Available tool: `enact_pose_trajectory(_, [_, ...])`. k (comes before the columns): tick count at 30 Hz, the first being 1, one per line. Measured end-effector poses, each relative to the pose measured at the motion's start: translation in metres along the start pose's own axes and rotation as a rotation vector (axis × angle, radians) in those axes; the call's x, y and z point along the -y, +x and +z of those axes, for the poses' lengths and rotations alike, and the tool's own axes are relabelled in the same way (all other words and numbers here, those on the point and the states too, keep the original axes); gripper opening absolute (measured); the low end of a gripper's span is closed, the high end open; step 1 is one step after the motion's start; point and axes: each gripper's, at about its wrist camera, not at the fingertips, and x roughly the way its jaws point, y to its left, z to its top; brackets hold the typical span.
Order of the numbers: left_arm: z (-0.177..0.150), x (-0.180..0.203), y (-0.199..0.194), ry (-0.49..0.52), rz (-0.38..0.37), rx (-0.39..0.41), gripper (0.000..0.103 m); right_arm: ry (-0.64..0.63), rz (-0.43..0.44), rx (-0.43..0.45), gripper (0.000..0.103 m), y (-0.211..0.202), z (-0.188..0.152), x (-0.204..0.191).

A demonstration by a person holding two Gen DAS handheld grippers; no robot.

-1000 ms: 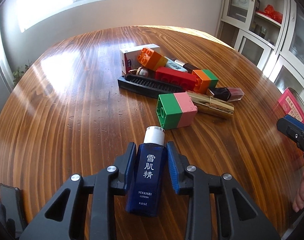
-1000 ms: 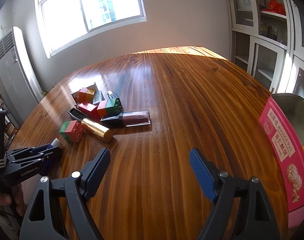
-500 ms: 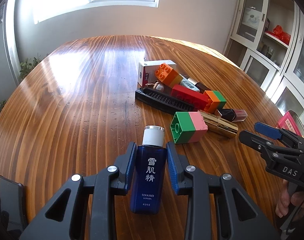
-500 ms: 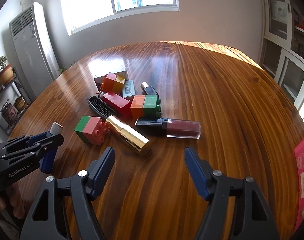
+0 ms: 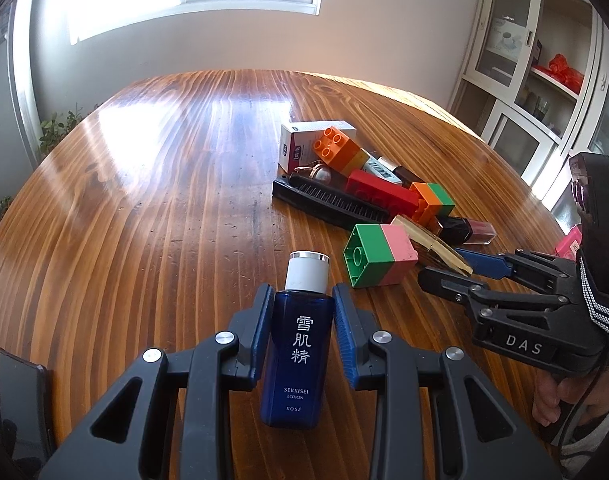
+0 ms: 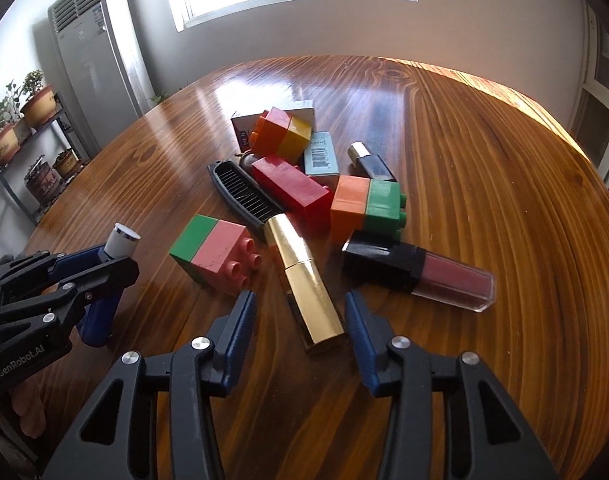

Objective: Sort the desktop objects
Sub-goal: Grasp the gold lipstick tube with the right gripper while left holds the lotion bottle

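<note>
The left gripper (image 5: 302,312) had its jaws pinching a dark blue lotion bottle (image 5: 294,354) with a white cap, one blue pad against each flat side, the bottle held clear of the wooden table (image 5: 152,184). The right gripper (image 6: 300,312) pointed down at a gold lipstick tube (image 6: 306,280) lying on the table; its jaws were closing, with the tube's near end between the pads but neither pad yet pressing on it. Just beside the tube on its left lay a green-and-pink block (image 6: 214,252), and on its right a lip gloss (image 6: 418,270) with a black cap. Behind them sat the rest of the pile: a black comb (image 6: 244,194), a red block (image 6: 292,188), an orange-and-green block (image 6: 366,206), an orange-and-yellow block (image 6: 282,132) and a small white box (image 5: 304,144).
</note>
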Motion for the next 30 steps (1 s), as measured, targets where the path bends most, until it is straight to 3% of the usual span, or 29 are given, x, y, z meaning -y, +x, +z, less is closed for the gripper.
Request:
enact_pose_trajectory(6, [0.0,0.001,0.001,0.006,0.002,-0.006,0.033,-0.009,-0.037,0.008,0.05,0.005,0.003,-0.002])
enact_pose_trajectory(11, [-0.001,0.003,0.002,0.011,0.005,-0.007,0.033,-0.011,-0.068,0.013,0.031,0.01,0.007,0.0])
enact_pose_trajectory(14, [-0.001,0.003,0.002,0.013,0.004,-0.003,0.033,-0.002,-0.072,0.015,0.026,0.009,0.007,0.001])
enact_pose_trajectory(30, [0.0,0.007,-0.003,0.005,0.023,0.021,0.033,0.148,-0.025,0.129,0.026,-0.052,-0.017,0.019])
